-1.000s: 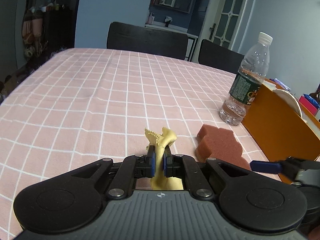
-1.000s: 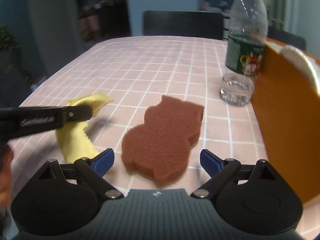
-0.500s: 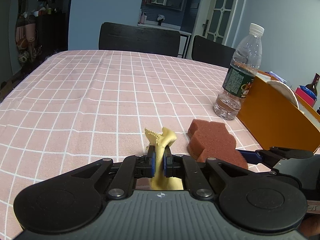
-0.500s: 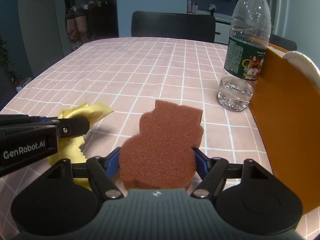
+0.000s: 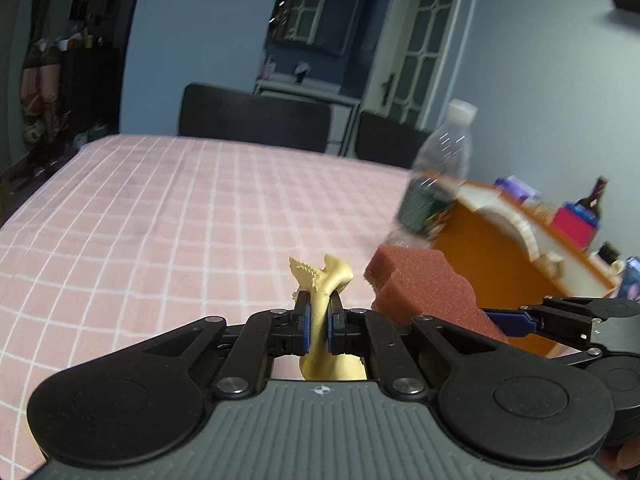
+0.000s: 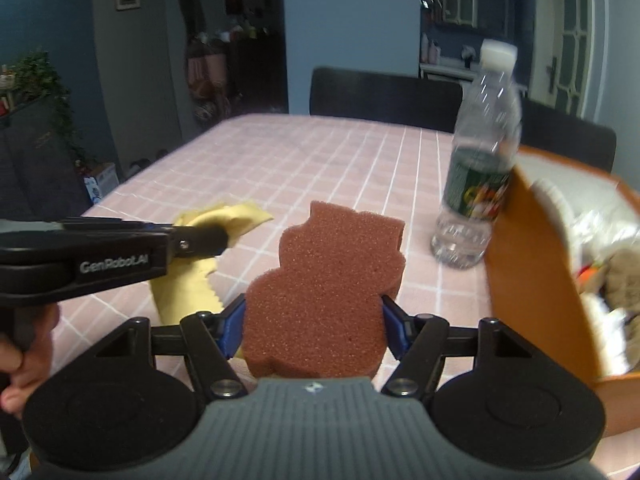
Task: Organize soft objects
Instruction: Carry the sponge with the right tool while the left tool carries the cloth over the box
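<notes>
My left gripper (image 5: pixel 318 322) is shut on a yellow cloth (image 5: pixel 325 280) and holds it above the pink checked tablecloth (image 5: pixel 160 216). The cloth also shows in the right wrist view (image 6: pixel 188 276), hanging from the left gripper (image 6: pixel 216 240). My right gripper (image 6: pixel 314 326) is shut on a brown bear-shaped sponge (image 6: pixel 324 280), lifted off the table. The sponge also shows in the left wrist view (image 5: pixel 424 288), just right of the cloth. An orange box (image 6: pixel 532 264) with soft things inside stands to the right.
A clear water bottle (image 6: pixel 480 168) stands on the tablecloth beside the orange box (image 5: pixel 492 256). Two dark chairs (image 5: pixel 256 116) stand at the far side of the table. Small items sit behind the box at the right.
My right gripper closed on the brown sponge and lifted it off the table. Both grippers have risen, and the left one still holds the yellow cloth.
</notes>
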The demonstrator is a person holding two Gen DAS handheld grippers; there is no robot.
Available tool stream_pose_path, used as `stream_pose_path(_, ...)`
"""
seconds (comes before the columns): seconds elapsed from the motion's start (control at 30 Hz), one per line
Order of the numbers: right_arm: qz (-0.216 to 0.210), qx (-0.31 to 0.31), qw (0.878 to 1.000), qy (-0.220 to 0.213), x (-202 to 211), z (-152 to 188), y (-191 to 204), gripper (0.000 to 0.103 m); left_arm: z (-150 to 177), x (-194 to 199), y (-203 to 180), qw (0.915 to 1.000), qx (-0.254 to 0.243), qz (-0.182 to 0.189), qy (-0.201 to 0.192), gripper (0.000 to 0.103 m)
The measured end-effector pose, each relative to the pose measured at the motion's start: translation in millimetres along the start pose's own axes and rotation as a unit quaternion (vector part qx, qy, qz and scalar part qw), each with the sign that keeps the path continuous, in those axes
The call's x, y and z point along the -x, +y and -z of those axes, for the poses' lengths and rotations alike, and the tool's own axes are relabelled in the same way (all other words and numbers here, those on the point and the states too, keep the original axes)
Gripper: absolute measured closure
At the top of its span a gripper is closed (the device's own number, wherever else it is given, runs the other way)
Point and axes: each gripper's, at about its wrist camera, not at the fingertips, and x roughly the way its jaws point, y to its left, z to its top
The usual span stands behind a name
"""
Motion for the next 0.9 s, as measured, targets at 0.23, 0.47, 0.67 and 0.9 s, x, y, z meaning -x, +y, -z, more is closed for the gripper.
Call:
stream_pose_path(0.23,0.01,0.026,0.999,-0.035,65.0,-18.5,-28.9,0.037,-28.7,15.7,-46.8,0.9958,-0.033,0.073,-0.045,0.095)
stream_pose_path(0.47,0.086,0.03,0.995,-0.042,95.8,-34.6,-85.6,0.036,-61.0,7.1,-114.3,0.9832,-0.099,0.13,-0.081,0.095)
stream_pose_path(0.67,0.121,0.023,0.992,-0.013,93.1,-45.1,-146.8,0.036,-81.3,-33.8,-176.8,0.9746,-0.151,0.146,-0.078,0.095)
stream_pose_path(0.9,0.116,0.002,0.991,0.06,64.1,-51.8,-212.1,0.036,-85.8,-103.2,-228.6,0.9706,-0.201,0.13,-0.026,0.095)
